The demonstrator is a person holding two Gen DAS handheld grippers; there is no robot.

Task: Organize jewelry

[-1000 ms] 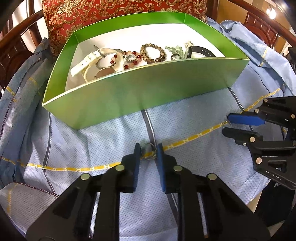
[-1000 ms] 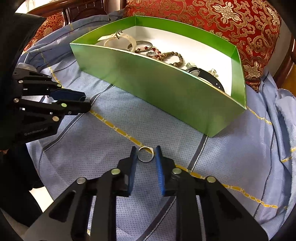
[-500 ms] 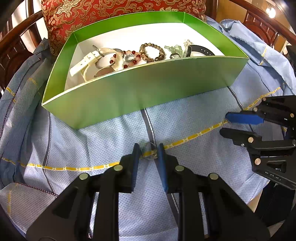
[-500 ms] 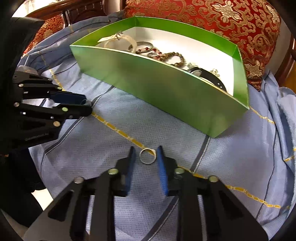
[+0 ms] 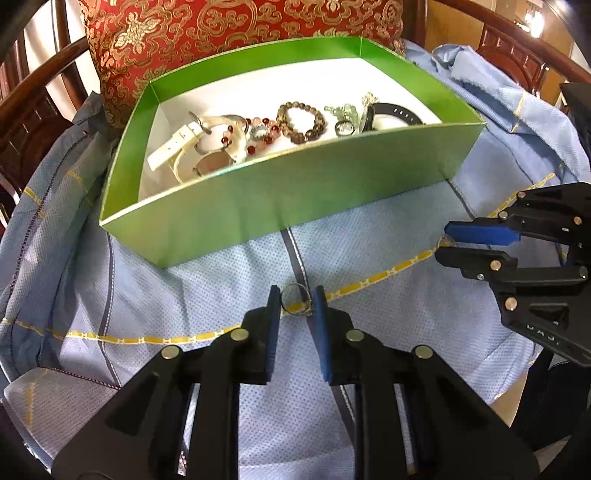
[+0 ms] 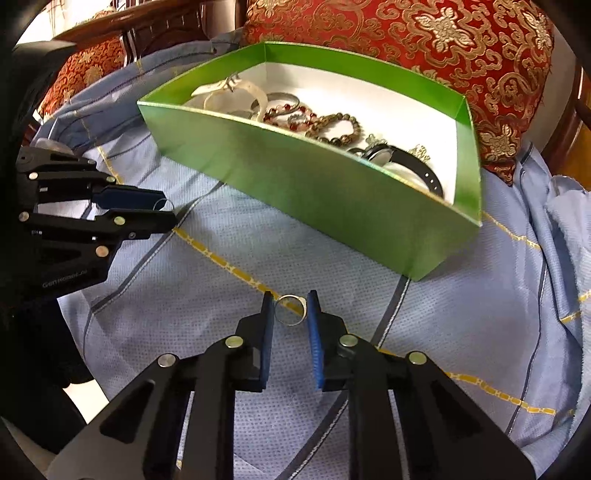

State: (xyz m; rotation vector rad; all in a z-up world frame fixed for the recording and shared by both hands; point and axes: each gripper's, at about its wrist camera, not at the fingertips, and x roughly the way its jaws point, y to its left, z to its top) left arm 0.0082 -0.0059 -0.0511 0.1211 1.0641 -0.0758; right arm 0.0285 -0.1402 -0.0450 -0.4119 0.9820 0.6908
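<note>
Two rings are gripped over a blue cloth (image 5: 369,258). My left gripper (image 5: 296,301) has a thin dark metal ring (image 5: 295,291) between its blue pads, which touch both sides as the jaws are closing. From the right wrist view the left gripper (image 6: 168,210) shows that ring (image 6: 165,204) at its tips. My right gripper (image 6: 291,308) is closing on a silver ring (image 6: 291,314), pads against it. In the left wrist view the right gripper (image 5: 441,243) is at the right. Behind both stands the green box (image 5: 295,199) (image 6: 314,184) holding bracelets and watches.
Inside the box lie a white strap watch (image 5: 177,142), red and brown bead bracelets (image 5: 303,122) and a black watch (image 6: 417,166). A red and gold cushion (image 5: 221,33) leans behind the box. Dark wooden chair arms (image 5: 33,103) ring the seat.
The right gripper's jaws have narrowed onto the silver ring. The dark ring now stands more upright between the left pads. Neither hand has shifted much.
</note>
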